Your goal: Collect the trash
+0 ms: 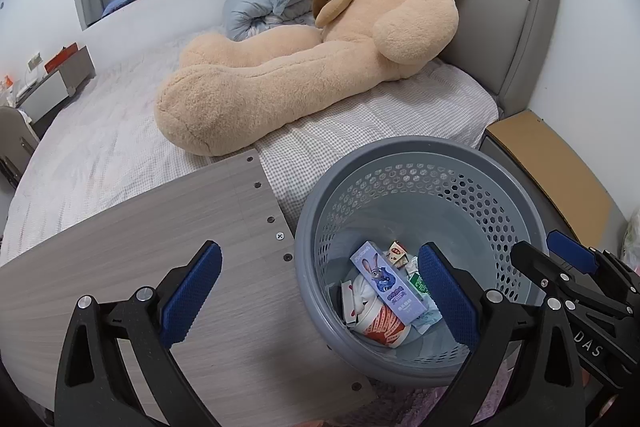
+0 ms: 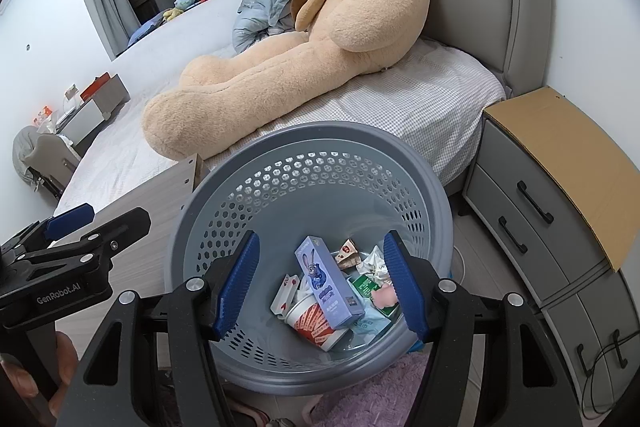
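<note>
1. While both tongs hang over the scene with nothing between their pads, the right tongs (image 2: 320, 283) stand spread apart directly above the mouth of the grey basket (image 2: 248, 163), and the left tongs (image 1: 320, 295) gape just as wide, straddling the basket's rim and the tabletop (image 1: 132, 239) beside it.
2. All the trash that shows lies at the bottom of the basket: a purple carton (image 2: 326, 287) with a cartoon rabbit, a red-and-white paper cup (image 2: 316, 323) under it, playing cards (image 2: 286, 291), a green packet (image 2: 366, 285) and crumpled wrappers (image 2: 348, 253).
3. Seen from the right tongs, the purple carton sits almost dead centre between the pads, its long axis running from about 11 o'clock to 5 o'clock, so it lies slightly askew to the line of the fingers.
4. Seen from the left tongs, the same carton (image 1: 384, 283) lies toward 2 o'clock, close to the right-hand pad (image 1: 448, 291), and the basket's centre is off to 3 o'clock.
5. My judgement: the right hand is the nearer one to the basket's contents, the left the nearer to the tabletop.
6. No loose trash shows on the tabletop or the bed (image 2: 400, 107), where only the big teddy bear (image 2: 320, 39) lies, so the collecting looks close to finished.
7. Any further piece must lie outside both views; I cannot tell where.
</note>
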A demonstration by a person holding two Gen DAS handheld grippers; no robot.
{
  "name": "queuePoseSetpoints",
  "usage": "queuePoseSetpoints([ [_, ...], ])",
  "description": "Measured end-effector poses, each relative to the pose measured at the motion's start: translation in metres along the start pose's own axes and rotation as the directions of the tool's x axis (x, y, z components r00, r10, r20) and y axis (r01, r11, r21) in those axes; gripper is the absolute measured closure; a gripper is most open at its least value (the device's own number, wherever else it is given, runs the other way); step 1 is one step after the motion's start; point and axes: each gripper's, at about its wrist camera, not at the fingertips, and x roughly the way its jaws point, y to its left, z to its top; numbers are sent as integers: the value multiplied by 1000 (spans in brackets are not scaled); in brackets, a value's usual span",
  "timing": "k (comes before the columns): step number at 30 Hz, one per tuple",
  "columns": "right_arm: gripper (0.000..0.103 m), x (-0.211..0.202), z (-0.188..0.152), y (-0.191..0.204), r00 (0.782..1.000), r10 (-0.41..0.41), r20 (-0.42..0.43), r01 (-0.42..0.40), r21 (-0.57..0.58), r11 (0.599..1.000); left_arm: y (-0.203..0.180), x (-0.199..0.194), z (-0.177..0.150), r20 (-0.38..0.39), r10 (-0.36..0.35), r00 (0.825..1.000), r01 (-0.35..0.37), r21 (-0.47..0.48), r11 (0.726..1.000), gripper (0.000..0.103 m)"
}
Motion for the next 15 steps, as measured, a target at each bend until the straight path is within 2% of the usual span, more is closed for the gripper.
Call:
queuePoseSetpoints([
  [15,41,0,-1,1,1000,0,1,0,0,1000,0,-2,0,2,-1,1000,1,0,1000,6],
])
